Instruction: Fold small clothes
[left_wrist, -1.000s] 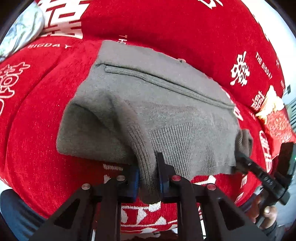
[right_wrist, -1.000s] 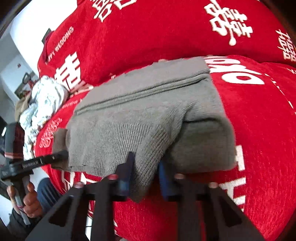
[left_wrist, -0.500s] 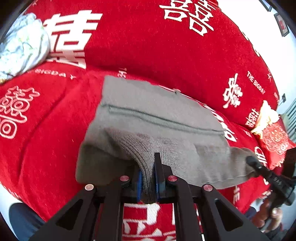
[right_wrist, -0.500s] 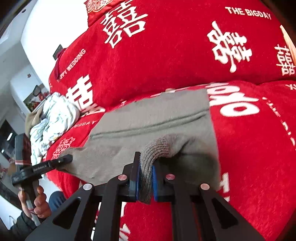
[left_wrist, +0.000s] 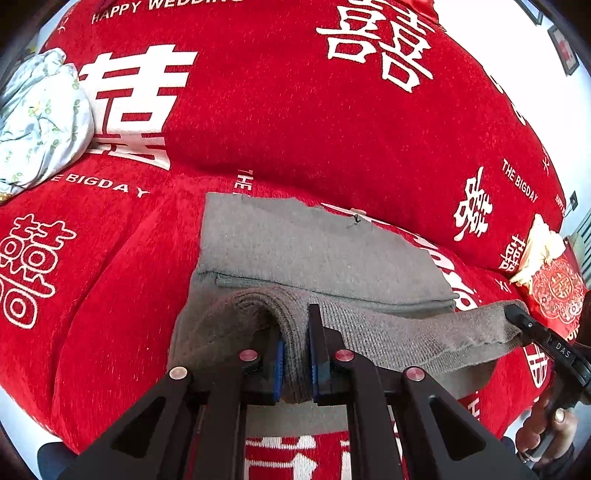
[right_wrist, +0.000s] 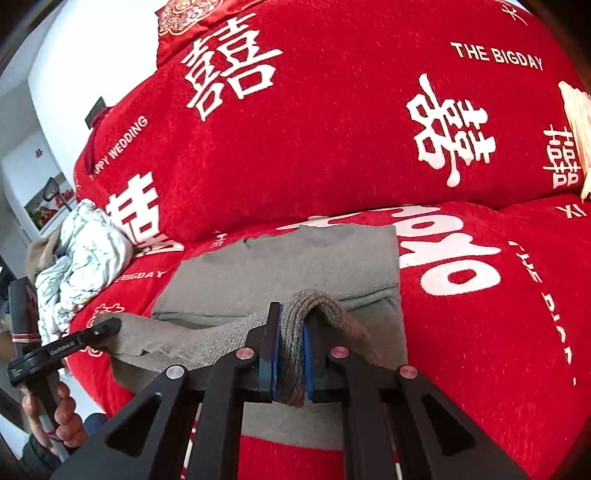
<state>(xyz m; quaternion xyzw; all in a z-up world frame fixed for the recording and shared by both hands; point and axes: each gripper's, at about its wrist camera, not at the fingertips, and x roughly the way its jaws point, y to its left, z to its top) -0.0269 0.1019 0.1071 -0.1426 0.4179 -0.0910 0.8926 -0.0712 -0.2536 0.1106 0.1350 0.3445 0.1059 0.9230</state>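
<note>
A grey knit garment (left_wrist: 314, 251) lies on a red sofa seat, its far part flat and its near ribbed edge lifted. My left gripper (left_wrist: 295, 354) is shut on the left corner of that ribbed edge. My right gripper (right_wrist: 290, 354) is shut on the right corner; the garment also shows in the right wrist view (right_wrist: 295, 266). The edge hangs stretched between the two grippers above the seat. The right gripper shows at the right of the left wrist view (left_wrist: 517, 317), the left gripper at the left of the right wrist view (right_wrist: 107, 326).
The red sofa cover (left_wrist: 295, 110) with white characters fills the background, backrest behind the garment. A crumpled pale floral cloth (left_wrist: 37, 118) lies at the sofa's left end (right_wrist: 81, 258). A red embroidered cushion (left_wrist: 554, 291) and cream cloth sit at the right.
Both grippers have lifted the ribbed near edge up and pulled it back toward me, uncovering the flat far part of the garment. The view has tilted up toward the backrest.
</note>
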